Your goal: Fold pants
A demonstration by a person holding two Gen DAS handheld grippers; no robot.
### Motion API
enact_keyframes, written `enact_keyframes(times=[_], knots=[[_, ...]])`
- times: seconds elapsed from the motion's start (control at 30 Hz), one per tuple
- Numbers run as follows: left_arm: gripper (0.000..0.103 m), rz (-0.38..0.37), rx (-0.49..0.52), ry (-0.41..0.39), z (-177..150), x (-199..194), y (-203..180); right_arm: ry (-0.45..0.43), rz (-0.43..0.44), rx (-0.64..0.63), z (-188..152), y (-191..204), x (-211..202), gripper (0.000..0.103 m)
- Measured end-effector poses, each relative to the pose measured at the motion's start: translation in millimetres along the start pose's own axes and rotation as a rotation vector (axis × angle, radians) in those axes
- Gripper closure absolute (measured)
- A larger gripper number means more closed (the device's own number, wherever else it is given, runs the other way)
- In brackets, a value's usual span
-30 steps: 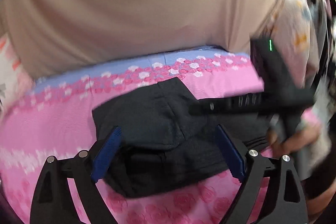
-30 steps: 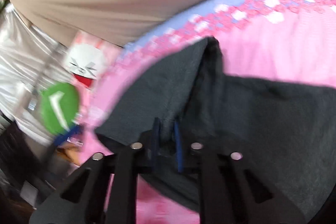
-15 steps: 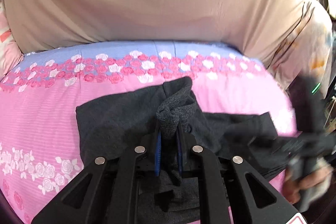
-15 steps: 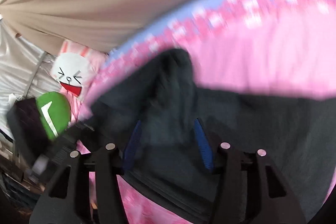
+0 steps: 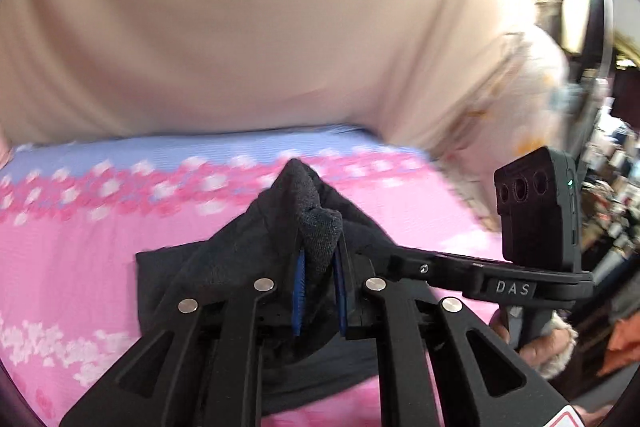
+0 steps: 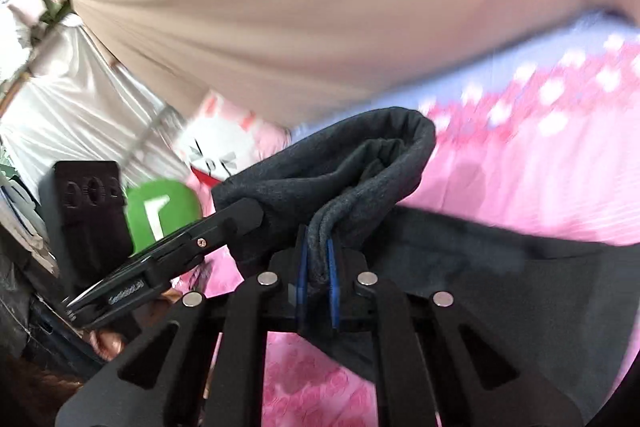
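Left claw (image 5: pixel 319 291): pressed together on a bunched fold of the dark grey pants (image 5: pixel 240 259), the blue pads (image 5: pixel 298 291) squeezing the cloth from both sides; a peak of fabric rises just ahead of the fingertips.

Right claw (image 6: pixel 318 279): likewise clamped on a thick rolled edge of the pants (image 6: pixel 360 163), which loops up and forward from between its blue pads (image 6: pixel 332 287).

Pants: lifted at both grip points, the rest trailing down and spread flat on the bedsheet (image 5: pixel 60 247) below and to either side of the claws; in the right wrist view a broad dark panel lies to the right of the claw.

Bedsheet: pink with a rose print and a lilac band at the far edge, ahead of both claws.

Backdrop: a beige curtain (image 5: pixel 240 27) fills the space beyond the bed.

Neighbours: seen from the left claw, the other device enters from the right, touching the cloth. Seen from the right claw, a bunny-face cushion (image 6: pixel 220 143) and a green object (image 6: pixel 160 211) sit to the left, off the sheet.
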State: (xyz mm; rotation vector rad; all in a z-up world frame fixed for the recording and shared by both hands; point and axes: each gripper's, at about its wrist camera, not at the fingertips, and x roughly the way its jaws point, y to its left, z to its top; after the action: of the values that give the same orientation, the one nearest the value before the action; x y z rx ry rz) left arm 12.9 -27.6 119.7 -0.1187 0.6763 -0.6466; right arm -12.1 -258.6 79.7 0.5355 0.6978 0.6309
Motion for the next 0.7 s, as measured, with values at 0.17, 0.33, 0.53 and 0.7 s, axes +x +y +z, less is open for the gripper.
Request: enact_keyframes(times=[0.17, 0.33, 0.53, 0.7], knots=[[0.016, -0.302, -0.060, 0.154, -40.3, 58.6, -30.9, 0.020, -0.255, 0.199, -60.3, -89.7, -55.5, 0.092], [0.016, -0.362, -0.184, 0.142, -63.2, 57.2, -5.1, 0.003, -0.158, 0.466, -111.5, -161.2, -67.7, 0.082], [0.016, -0.057, -0.189, 0.013, -69.1, 7.1, 43.1, -0.021, -0.124, 0.352, -94.2, -134.5, -63.9, 0.034], [0.016, 0.062, -0.262, -0.024, -82.2, -15.2, 83.1, 0.057, -0.250, 0.206, -92.4, -114.0, -22.2, 0.048]])
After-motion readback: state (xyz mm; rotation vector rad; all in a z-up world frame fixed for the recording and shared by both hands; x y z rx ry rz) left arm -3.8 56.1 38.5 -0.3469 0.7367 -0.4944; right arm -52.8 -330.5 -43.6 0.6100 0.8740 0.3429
